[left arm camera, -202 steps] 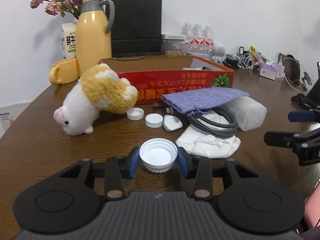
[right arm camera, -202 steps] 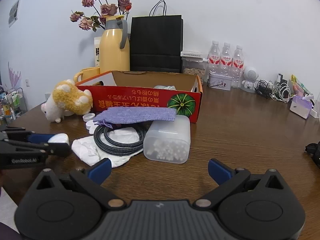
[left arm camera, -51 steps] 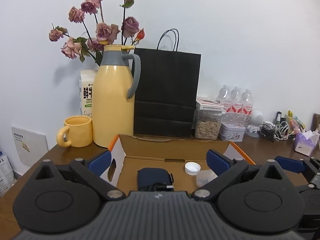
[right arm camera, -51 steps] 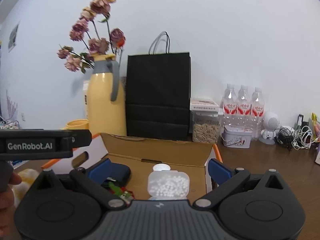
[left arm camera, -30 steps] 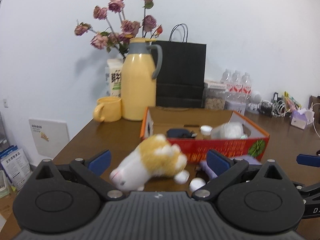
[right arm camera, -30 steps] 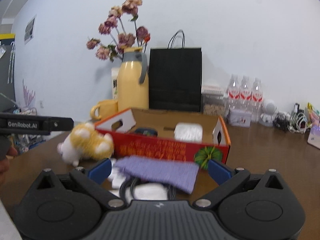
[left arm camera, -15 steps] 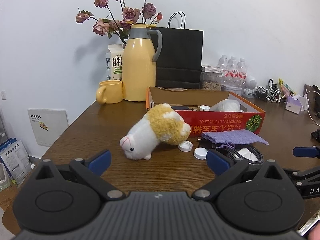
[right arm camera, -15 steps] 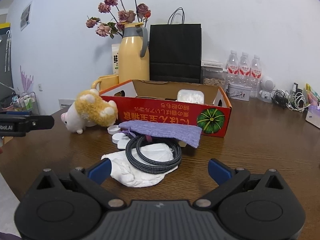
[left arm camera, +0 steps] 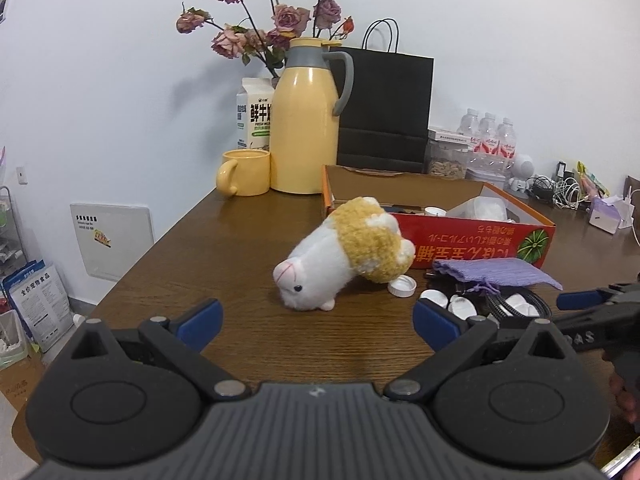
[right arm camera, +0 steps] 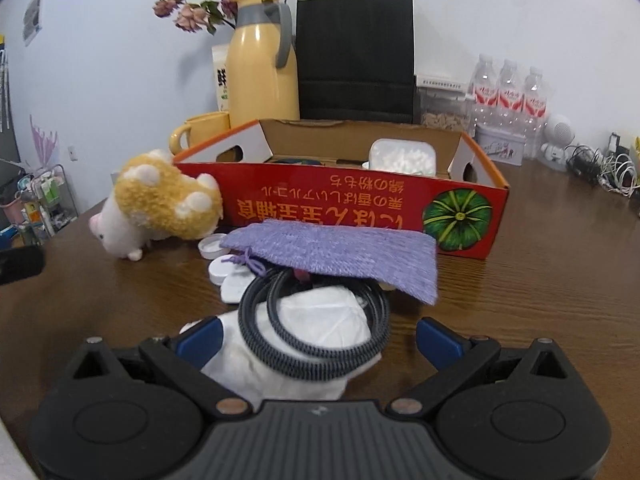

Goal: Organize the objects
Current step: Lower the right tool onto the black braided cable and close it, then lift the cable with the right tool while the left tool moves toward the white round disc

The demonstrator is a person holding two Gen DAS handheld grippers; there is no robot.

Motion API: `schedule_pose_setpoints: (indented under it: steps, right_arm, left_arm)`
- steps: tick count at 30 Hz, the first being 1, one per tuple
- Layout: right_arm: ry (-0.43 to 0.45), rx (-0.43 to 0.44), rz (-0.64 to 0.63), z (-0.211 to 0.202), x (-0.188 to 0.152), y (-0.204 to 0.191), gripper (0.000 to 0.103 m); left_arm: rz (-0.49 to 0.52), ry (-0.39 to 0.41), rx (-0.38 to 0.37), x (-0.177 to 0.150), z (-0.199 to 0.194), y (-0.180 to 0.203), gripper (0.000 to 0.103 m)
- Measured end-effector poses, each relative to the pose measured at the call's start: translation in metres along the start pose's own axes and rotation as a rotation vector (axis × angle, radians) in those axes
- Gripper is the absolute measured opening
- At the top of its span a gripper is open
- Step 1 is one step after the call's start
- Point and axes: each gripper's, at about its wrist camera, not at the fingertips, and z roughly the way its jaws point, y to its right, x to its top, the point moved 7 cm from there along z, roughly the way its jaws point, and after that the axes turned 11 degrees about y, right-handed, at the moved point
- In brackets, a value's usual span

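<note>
Here, both the left tool (left arm camera: 316, 322) and the right tool (right arm camera: 318, 336) are spread wide and hold nothing. At lower centre of the right view, a braided grey cable coil (right arm camera: 312, 320) is draped over crumpled white cloth (right arm camera: 316, 334), beneath a knitted purple pouch (right arm camera: 340, 258) on the wood-grain tabletop (right arm camera: 520, 300).

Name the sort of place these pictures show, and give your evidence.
Probably an office or break-room corner, not a kitchen: a wooden table against a plain wall, holding a yellow thermos jug, bottled water and tangled charger cables.

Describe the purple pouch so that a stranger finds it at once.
Start at the red cardboard box on the brown table. In front of it lies the purple pouch, flat, covering part of a coiled black cable. It alone is knitted and has a drawstring.
</note>
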Motion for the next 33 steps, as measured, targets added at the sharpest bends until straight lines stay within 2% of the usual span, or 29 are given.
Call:
schedule_pose_setpoints:
  steps: [8,10,11,12,33]
  right_arm:
    - [-0.028,-0.022,0.000,0.028,0.004,-0.002,0.103]
    - [-0.033,-0.023,0.001,0.030,0.002,-0.002,0.099]
    - [-0.035,-0.018,0.004,0.030,0.002,-0.001,0.091]
    - [-0.035,-0.010,0.011,0.029,0.002,-0.001,0.089]
    - [0.055,-0.007,0.029,0.002,0.004,0.012,0.087]
  left_arm:
    - [-0.012,-0.025,0.013,-0.007,0.005,-0.006,0.103]
    - [-0.016,-0.030,0.010,-0.008,0.006,-0.006,0.103]
    - [-0.017,-0.032,0.009,-0.009,0.006,-0.006,0.103]
    - [-0.016,-0.033,0.008,-0.009,0.006,-0.005,0.103]
    - [-0.005,-0.045,-0.004,-0.013,0.008,0.003,0.103]
